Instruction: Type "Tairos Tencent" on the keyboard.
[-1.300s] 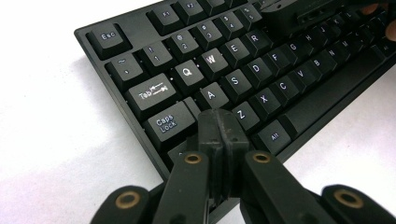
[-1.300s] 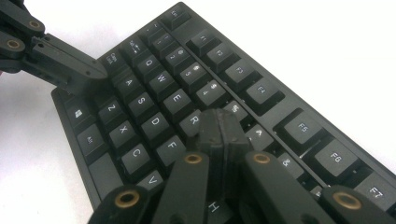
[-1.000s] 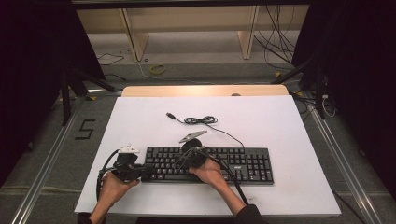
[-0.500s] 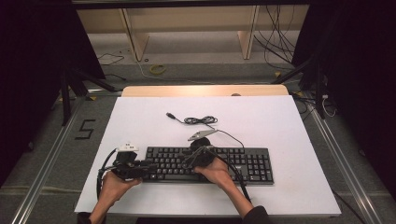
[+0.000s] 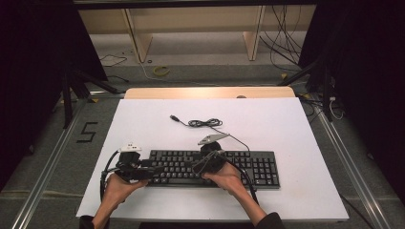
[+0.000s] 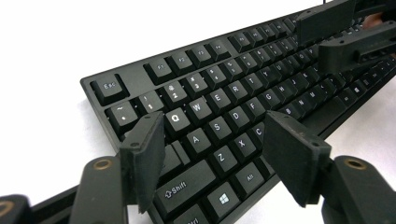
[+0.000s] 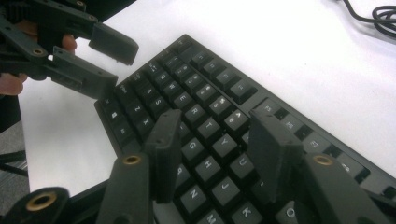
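A black keyboard (image 5: 239, 167) lies along the near part of the white table (image 5: 286, 124). My left gripper (image 5: 152, 170) is at the keyboard's left end. Its jaws have just been opening, and in the left gripper view my left gripper (image 6: 212, 125) stands open just above the keyboard (image 6: 219, 88) around the A to C keys, with nothing gripped. My right gripper (image 5: 197, 166) hovers over the middle of the keys, its jaws also just opened. In the right gripper view, my right gripper (image 7: 215, 119) is open above the keyboard (image 7: 201, 88) near the T and G keys.
The keyboard's cable (image 5: 205, 123) lies coiled on the table behind it, ending in a USB plug (image 5: 174, 117). A wooden board (image 5: 210, 92) lines the table's far edge. Loose cables and a yellow ring (image 5: 161, 70) lie on the floor beyond.
Both grippers' jaws have gone from shut to open. My right hand has shifted a little to the right along the keyboard; the left hand has stayed put.
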Motion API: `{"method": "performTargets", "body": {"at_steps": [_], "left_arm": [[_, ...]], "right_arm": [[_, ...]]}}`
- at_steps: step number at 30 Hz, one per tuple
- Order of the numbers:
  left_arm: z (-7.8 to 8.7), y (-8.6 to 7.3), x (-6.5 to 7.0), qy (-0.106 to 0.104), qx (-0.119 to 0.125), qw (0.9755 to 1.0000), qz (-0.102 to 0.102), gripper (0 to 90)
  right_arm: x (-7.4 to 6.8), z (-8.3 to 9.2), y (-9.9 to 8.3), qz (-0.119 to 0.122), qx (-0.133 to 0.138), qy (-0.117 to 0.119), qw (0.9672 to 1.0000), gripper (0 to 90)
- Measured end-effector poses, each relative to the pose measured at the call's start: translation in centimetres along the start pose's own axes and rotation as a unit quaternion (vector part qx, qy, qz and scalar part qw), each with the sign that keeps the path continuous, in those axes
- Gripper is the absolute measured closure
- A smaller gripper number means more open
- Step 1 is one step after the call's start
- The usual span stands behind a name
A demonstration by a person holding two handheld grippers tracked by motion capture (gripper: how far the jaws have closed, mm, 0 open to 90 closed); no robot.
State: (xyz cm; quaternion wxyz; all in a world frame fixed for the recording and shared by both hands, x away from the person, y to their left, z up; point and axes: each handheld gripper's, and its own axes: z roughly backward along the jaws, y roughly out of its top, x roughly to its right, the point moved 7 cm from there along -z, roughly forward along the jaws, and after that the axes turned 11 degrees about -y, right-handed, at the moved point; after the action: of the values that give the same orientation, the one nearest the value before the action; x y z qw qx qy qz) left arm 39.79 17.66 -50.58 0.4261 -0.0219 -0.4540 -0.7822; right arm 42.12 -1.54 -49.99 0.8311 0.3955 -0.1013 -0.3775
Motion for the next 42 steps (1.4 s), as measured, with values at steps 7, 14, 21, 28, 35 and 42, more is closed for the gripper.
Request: {"method": "performTargets", "body": {"at_steps": [7, 14, 21, 28, 35, 42], "left_arm": [[-0.3, 0.4, 0.3, -0.006, 0.004, 0.9999, -0.008, 34.5], [-0.5, 0.9, 0.4, -0.009, 0.012, 0.9998, -0.011, 31.7], [-0.9, 1.5, 0.4, -0.011, 0.011, 0.9997, -0.019, 30.8], [-1.8, 1.9, 0.5, -0.011, 0.003, 0.9997, -0.024, 31.9], [-2.1, 2.2, 0.3, -0.011, -0.002, 0.9996, -0.027, 33.2], [-2.6, 2.4, 0.1, -0.007, -0.015, 0.9994, -0.031, 39.3]], "right_arm": [[0.2, 0.8, -0.3, -0.008, 0.004, 0.004, 1.0000, 48.9], [0.2, 1.5, -0.4, -0.008, 0.011, 0.008, 0.9999, 45.3], [0.2, 2.0, -0.8, -0.008, 0.011, 0.010, 0.9999, 42.4], [0.3, 2.6, -1.3, -0.009, 0.017, 0.008, 0.9998, 39.1], [0.2, 3.3, -1.5, -0.014, 0.026, 0.015, 0.9994, 37.9], [-0.1, 3.8, -1.8, -0.012, 0.030, 0.016, 0.9993, 37.8]]}}
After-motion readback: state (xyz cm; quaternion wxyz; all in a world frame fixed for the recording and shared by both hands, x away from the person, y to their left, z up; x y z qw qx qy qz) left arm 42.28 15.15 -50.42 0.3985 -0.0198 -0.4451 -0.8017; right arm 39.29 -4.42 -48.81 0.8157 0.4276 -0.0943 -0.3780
